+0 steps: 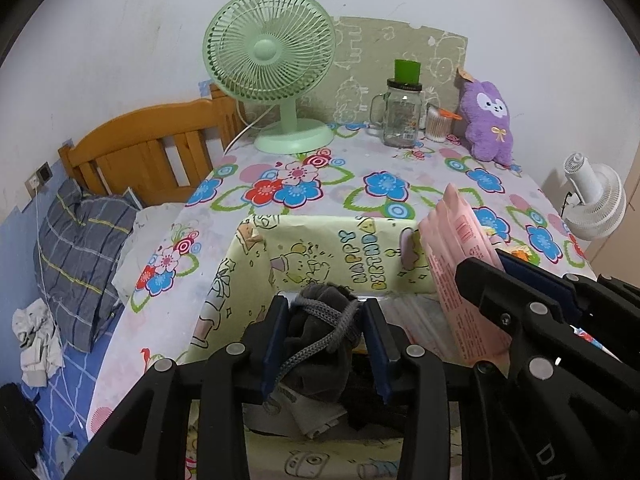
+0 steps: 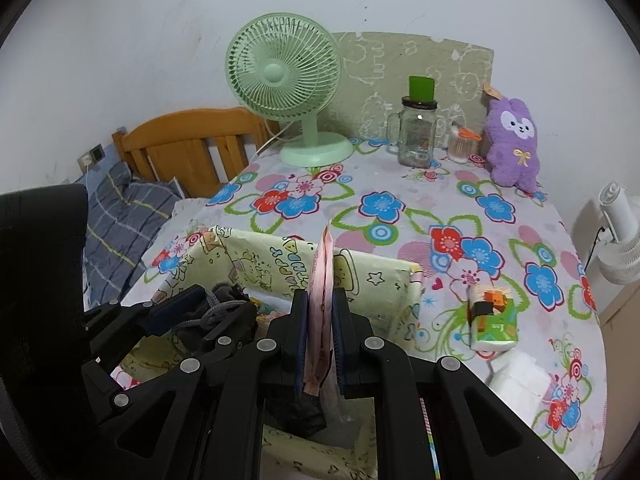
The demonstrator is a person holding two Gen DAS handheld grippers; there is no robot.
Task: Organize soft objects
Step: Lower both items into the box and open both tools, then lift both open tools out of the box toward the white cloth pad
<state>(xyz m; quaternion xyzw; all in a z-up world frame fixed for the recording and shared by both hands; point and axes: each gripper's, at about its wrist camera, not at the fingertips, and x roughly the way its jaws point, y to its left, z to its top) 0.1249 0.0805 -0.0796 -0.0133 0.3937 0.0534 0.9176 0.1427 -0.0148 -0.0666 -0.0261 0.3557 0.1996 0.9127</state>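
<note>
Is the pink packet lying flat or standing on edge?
On edge: the right tongs pinch the pink packet upright over the box.

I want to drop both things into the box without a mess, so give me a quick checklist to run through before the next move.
1. Left gripper has the grey drawstring pouch between its pads: ok, though whether the pads press firmly, cannot tell.
2. Right gripper is clamped on the pink packet: ok.
3. Both items are above the open yellow box, not the flowered tablecloth: ok.
4. Room left inside the box: cannot tell, the grippers hide most of it.
5. The two grippers are clear of each other: ok, side by side with a gap.
6. Pouch cord hangs loose and could snag: not ok.
</note>
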